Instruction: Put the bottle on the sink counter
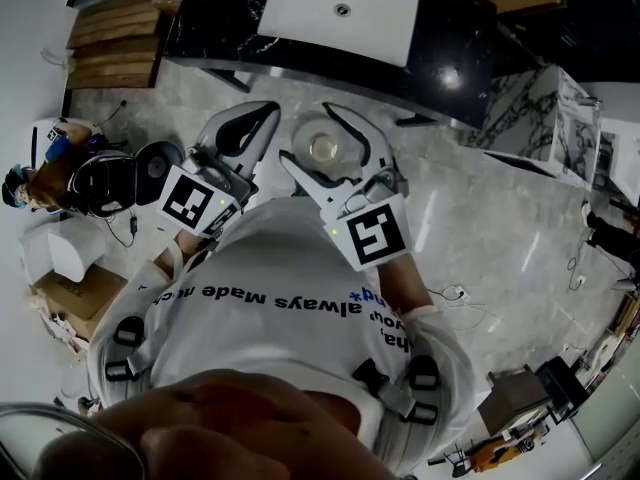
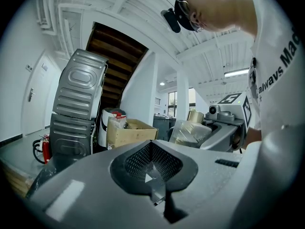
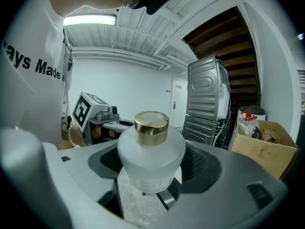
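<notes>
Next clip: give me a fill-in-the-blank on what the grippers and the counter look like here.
The frosted bottle stands between the jaws of the ___ gripper.
Its cap is ___ in colour.
The left gripper has its jaws ___, with nothing between them.
The basin set in the black sink counter is ___.
Missing words: right; gold; shut; white.
</notes>
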`<move>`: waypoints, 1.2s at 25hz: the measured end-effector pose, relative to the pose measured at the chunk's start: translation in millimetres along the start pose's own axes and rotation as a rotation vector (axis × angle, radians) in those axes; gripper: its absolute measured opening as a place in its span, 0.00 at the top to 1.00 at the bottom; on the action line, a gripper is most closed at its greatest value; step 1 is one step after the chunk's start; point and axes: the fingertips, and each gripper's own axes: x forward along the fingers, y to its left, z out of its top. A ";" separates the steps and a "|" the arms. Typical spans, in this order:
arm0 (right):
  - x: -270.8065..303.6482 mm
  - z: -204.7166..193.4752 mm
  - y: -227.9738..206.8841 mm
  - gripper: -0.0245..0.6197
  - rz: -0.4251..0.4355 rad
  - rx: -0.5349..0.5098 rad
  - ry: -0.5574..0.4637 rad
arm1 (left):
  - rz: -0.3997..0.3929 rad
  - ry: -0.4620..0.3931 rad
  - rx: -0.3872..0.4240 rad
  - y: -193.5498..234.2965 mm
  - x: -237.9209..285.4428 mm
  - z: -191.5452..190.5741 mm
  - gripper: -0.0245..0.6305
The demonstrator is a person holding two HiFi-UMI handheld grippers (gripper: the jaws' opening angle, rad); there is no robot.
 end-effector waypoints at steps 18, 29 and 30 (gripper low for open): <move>24.5 -3.2 -71.8 0.45 0.009 0.001 0.000 | 0.027 0.001 -0.004 44.1 60.7 7.0 0.96; 77.5 6.1 -114.5 0.45 -0.013 -0.012 0.022 | 0.006 -0.018 -0.004 107.2 90.1 15.4 0.96; 84.7 6.4 -120.7 0.45 -0.018 -0.013 0.027 | 0.002 -0.019 -0.002 115.3 93.8 16.4 0.96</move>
